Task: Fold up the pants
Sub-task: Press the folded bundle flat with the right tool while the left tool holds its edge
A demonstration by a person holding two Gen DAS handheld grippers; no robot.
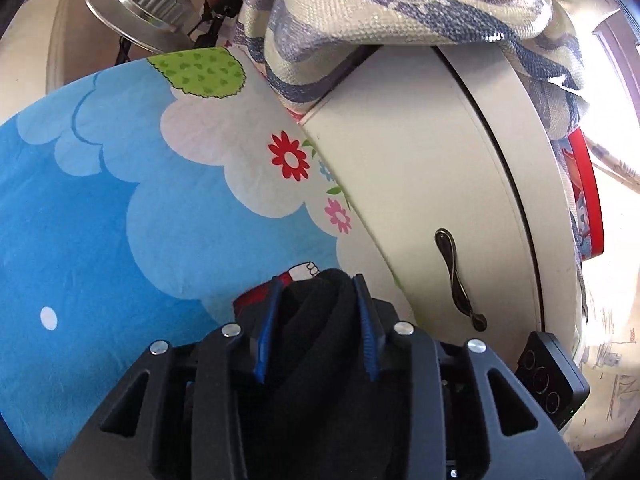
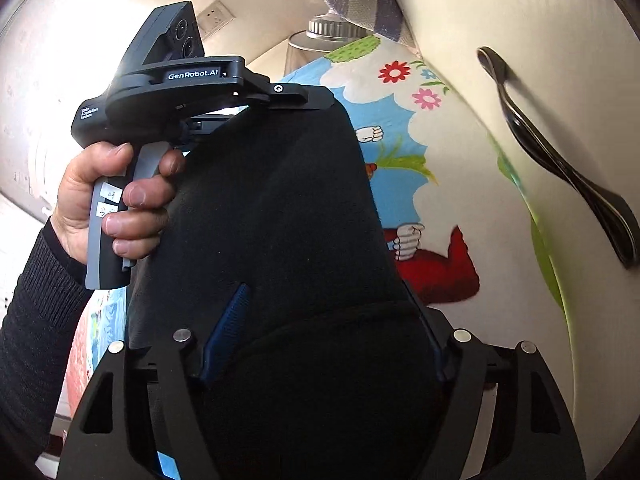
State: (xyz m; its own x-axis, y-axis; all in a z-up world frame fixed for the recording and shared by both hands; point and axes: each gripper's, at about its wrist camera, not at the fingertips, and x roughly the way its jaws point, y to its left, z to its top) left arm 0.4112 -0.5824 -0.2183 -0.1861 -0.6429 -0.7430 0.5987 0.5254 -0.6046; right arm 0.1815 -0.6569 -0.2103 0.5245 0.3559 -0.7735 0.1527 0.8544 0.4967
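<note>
Black pants (image 2: 280, 208) hang stretched between your grippers above the sheet (image 1: 80, 220): left gripper (image 1: 318, 300) and right gripper (image 2: 324, 320) each clamped on a bunched edge.

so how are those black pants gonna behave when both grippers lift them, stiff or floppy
Probably floppy: the black pants drape in soft folds between the left gripper and the right gripper. The fabric bunches thickly between the left gripper's fingers, so it looks fleecy and unlikely to slip. Unheld parts will likely sag.
</note>
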